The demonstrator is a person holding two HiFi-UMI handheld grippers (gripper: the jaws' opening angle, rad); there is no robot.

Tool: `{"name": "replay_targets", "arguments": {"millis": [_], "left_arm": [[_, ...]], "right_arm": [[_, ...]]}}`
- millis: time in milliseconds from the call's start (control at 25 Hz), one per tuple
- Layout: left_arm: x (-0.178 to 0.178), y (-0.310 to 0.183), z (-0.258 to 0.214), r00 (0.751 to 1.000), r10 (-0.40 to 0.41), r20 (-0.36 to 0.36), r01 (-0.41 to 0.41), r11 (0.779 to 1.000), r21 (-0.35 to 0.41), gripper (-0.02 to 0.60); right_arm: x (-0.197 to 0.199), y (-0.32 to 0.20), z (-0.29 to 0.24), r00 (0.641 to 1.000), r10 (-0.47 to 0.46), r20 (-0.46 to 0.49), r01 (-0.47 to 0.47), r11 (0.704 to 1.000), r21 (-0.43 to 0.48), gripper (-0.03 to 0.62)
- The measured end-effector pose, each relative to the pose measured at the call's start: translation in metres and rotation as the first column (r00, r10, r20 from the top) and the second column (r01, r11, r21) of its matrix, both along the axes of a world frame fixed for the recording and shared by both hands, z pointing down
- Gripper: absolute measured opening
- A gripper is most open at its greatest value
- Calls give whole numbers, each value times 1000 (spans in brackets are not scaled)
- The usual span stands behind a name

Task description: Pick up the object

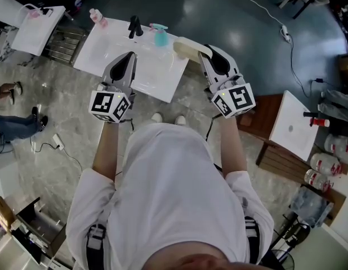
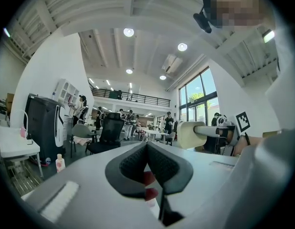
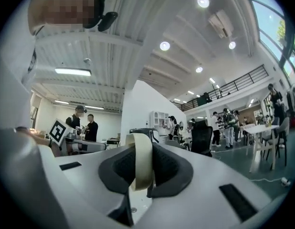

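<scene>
Right gripper [image 1: 206,54] pinches the tape roll [image 3: 142,168] by 1 wall (light, stiff-ish, probably crushable); left gripper [image 2: 146,149] closed, empty.

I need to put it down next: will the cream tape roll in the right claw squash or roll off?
The tape roll, a hollow ring in the right claw, probably weighs little. Its band shows no dent where the claw grips it, so it is likely stiff. Stood on edge it may roll; flat, it should stay.
</scene>
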State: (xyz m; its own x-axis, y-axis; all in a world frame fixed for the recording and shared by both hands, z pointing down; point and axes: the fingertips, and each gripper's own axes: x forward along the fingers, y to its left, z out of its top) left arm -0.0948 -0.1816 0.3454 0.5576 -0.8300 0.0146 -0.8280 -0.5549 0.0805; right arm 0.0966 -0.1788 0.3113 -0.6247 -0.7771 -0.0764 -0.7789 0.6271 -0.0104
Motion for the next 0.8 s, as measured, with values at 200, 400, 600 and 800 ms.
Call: {"name": "replay_targets", "arguments": {"millis": [200, 400, 600, 800], "left_arm": [[3, -2, -14, 1000, 20, 22, -20, 1000, 12, 2], [2, -3, -20, 999, 35, 19, -35, 999, 7, 1], [4, -3, -21, 998, 64, 28, -64, 998, 2, 0], [3, -2, -22, 996, 85, 29, -85, 996, 2, 1]], "right_arm": [[-1, 3, -4, 999, 32, -31, -31, 998, 51, 54], [-1, 4, 4, 998, 56, -29, -55, 998, 37, 54], [-3, 6, 6, 997, 69, -28, -68, 997, 33, 54], [-6, 10, 5, 996, 85, -19, -84, 996, 33, 54]]}}
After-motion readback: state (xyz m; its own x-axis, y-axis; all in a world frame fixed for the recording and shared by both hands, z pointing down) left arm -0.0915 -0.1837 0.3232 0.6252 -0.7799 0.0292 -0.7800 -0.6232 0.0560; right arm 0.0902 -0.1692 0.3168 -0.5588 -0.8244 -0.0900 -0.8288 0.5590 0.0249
